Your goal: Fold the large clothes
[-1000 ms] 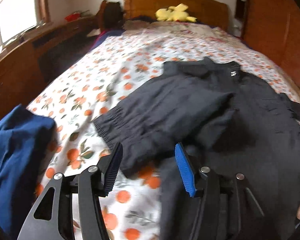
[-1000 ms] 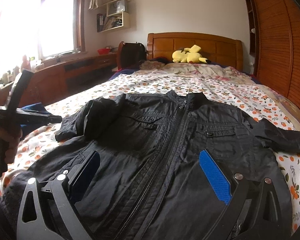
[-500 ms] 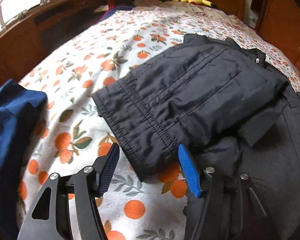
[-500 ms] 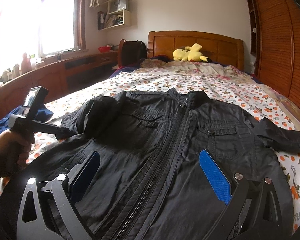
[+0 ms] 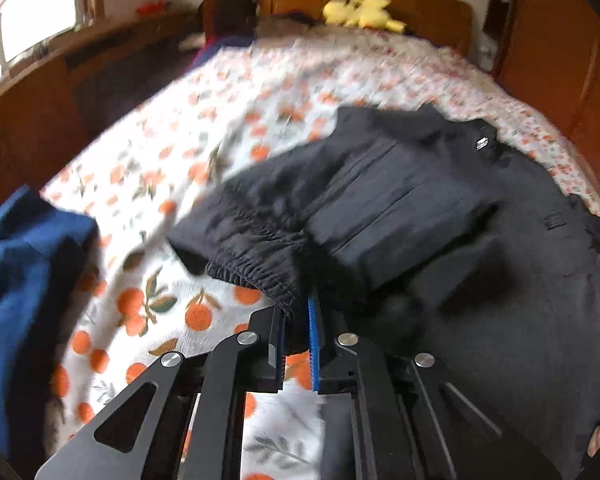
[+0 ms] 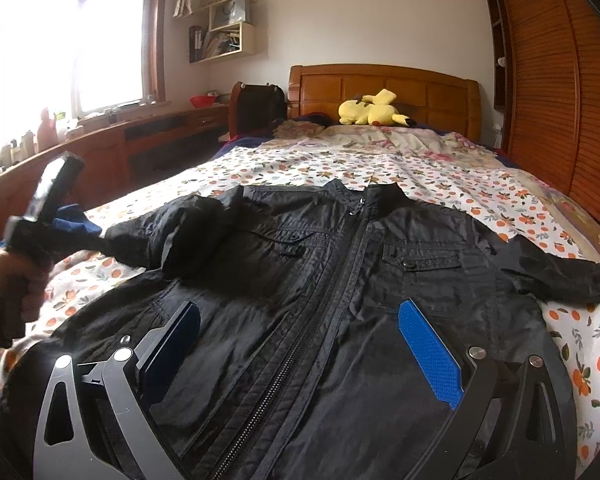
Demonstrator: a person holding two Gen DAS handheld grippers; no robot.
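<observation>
1. Left wrist view: the left hand-held gripper (image 5: 296,334) has its fingers pressed together on the elastic cuff (image 5: 256,276) of the black jacket (image 5: 480,264), pinching the gathered fabric between the blue pad and the black pad.
2. The sleeve runs from the cuff back across the jacket's chest, and the jacket lies spread on the bed (image 5: 204,168), whose sheet bears an orange-fruit print.
3. A dark blue garment (image 5: 24,280) lies at the bed's left edge, apart from the jacket. Much of this view is blurred.
4. Right wrist view: the right hand-held gripper (image 6: 300,340) hovers above the lower front of the black jacket (image 6: 340,280), its fingers spread wide on either side of the zipper (image 6: 296,336), gripping nothing.
5. The jacket lies front up, collar toward the wooden headboard (image 6: 384,88), where a yellow plush toy (image 6: 374,110) rests.
6. At the left, the person's hand (image 6: 12,280) grips the other tool's handle, with the jacket's sleeve stretched toward it.
</observation>
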